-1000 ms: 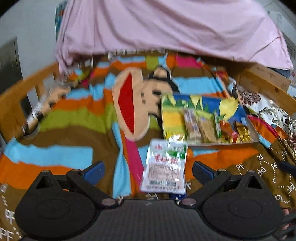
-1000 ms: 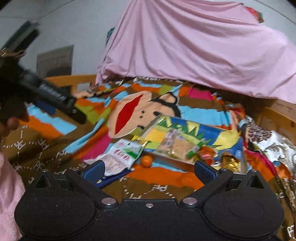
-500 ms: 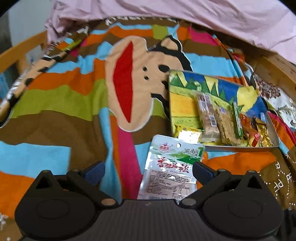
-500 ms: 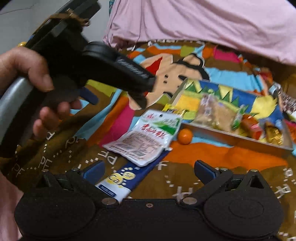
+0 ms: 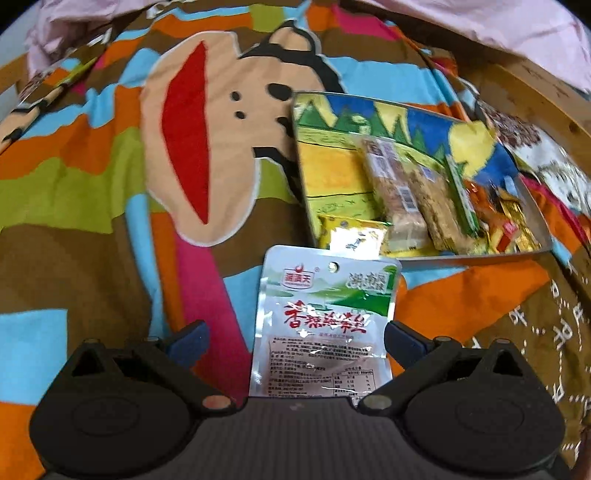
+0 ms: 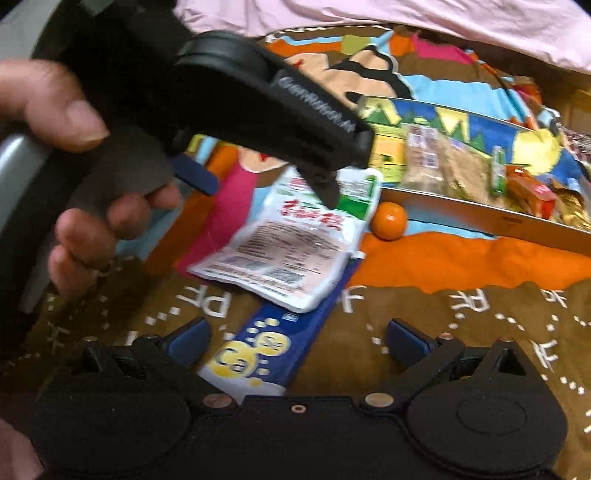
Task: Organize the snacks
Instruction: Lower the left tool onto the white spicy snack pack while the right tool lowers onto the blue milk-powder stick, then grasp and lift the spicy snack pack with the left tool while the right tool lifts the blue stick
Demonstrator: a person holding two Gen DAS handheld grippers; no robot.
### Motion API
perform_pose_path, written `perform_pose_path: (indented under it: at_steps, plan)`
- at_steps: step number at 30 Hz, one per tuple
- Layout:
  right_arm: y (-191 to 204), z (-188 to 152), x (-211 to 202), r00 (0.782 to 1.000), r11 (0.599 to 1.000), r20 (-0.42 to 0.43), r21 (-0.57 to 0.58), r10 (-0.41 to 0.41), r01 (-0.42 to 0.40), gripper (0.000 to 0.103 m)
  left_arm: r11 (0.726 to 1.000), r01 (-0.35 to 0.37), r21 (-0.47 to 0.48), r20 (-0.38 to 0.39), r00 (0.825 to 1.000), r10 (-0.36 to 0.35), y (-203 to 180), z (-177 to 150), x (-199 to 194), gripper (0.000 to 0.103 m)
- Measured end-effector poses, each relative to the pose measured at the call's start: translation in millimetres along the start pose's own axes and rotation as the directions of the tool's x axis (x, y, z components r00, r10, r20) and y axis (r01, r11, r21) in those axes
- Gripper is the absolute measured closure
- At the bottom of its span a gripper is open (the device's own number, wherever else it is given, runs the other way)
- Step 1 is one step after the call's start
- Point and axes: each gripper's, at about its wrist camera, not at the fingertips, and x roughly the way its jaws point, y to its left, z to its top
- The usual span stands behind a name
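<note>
A white and green snack pouch lies on the striped blanket between the open fingers of my left gripper. In the right wrist view the same pouch lies over a blue tube package, with the left gripper just above the pouch. My right gripper is open and empty, low over the blue package. A metal tray with a colourful bottom holds several wrapped snack bars. A small orange sits against the tray's front wall.
The colourful blanket with a monkey face covers the bed. A pink sheet lies at the far end. A wooden bed frame runs along the right side beyond the tray.
Both grippers have come down and forward toward the blanket. The left gripper now straddles the white pouch; the right one has closed in on the blue package.
</note>
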Motion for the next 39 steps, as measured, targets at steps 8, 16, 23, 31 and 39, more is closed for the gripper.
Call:
perform_pose_path:
  at_steps: [8,16,23,31,39]
  plan:
    - [-3,-6,-11,0.998,0.995,0.056,-0.096,-0.013,0.019,0.025,0.994,-0.019,0.111,-0.026,0.999,0.023,-11,-8,10,0.001]
    - [-12,-6,-10,0.998,0.998,0.02,-0.031,0.056,-0.056,0.037,0.994,0.014,0.112,-0.03,0.999,-0.011,-11,-9,11,0.001]
    - [-12,-8,-7,0.997,0.997,0.012,-0.001,0.072,-0.072,0.034,0.986,-0.004,0.168,-0.06,0.998,0.014,-24,-11,25,0.001]
    - [-13,-8,-6,0.997,0.997,0.013,0.013,0.08,-0.08,0.031,0.981,0.008,0.192,-0.068,0.998,0.005,-29,-12,29,0.001]
    - [-12,-8,-5,0.996,0.996,0.011,0.02,0.089,-0.089,0.029,0.975,0.008,0.222,-0.1,0.995,0.015,-34,-13,39,0.001]
